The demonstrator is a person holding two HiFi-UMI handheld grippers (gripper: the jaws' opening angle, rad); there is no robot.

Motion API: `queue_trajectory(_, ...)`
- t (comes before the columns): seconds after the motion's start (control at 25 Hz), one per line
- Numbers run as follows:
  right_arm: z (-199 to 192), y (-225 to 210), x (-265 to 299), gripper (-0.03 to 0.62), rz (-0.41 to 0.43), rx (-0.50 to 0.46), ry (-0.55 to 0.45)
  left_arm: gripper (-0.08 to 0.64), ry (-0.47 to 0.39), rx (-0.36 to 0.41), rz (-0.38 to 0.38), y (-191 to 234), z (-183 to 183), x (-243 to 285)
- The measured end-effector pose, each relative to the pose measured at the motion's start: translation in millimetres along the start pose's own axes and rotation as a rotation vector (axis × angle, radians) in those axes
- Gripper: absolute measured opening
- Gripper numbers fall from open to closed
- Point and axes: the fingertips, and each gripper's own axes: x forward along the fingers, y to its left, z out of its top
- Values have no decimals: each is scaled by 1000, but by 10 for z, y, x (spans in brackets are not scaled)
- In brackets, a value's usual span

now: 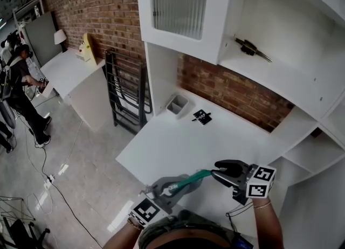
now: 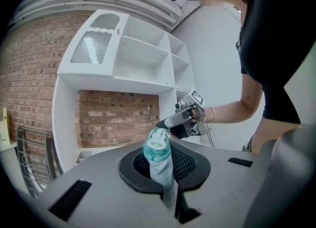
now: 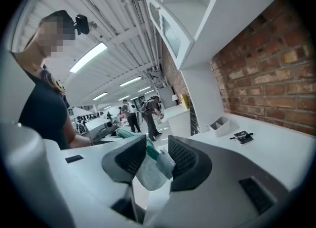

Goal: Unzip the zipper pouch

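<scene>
Pouch (image 1: pixel 195 178), green, hangs over the near edge of the white tabletop (image 1: pixel 178 140), stretched nearly level between the two grippers. Left gripper (image 1: pixel 180 184) is closed tight on one end. Its own view shows the cloth (image 2: pixel 159 153) pinched between the jaws (image 2: pixel 165 172) and standing up out of them, with a pale green oval at the tip. Right gripper (image 1: pixel 214 173) meets the opposite end. In its own view the jaws (image 3: pixel 150 160) stand part way apart with the pouch (image 3: pixel 148 172) in the gap. A pale flap lies against one pad, and whether the other pad presses on the cloth cannot be made out. Both grippers point roughly level, facing each other. Near the far edge of the tabletop, against the brick wall, stand a small grey tray (image 1: pixel 177 105) and just beside it a flat black item (image 1: pixel 202 116), both well apart from the pouch.
</scene>
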Motion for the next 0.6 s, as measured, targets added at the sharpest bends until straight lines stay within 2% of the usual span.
queue_trajectory(0.2,136,-275,-144,138,-208,25,-90,9,-15,-70,126,219,-6,-65)
queue_trajectory(0.32,256,-193,-129,138,-246,43,-164,9,-17,-81,198,339,11,-95)
queue_trajectory(0.4,304,-26,-37,138,-243,3,-172,9,8,-63,234,388,-11,-103)
queue_trajectory(0.6,394,443,217,138,-253,-197,-159,9,31,-42,298,467,-3,-105)
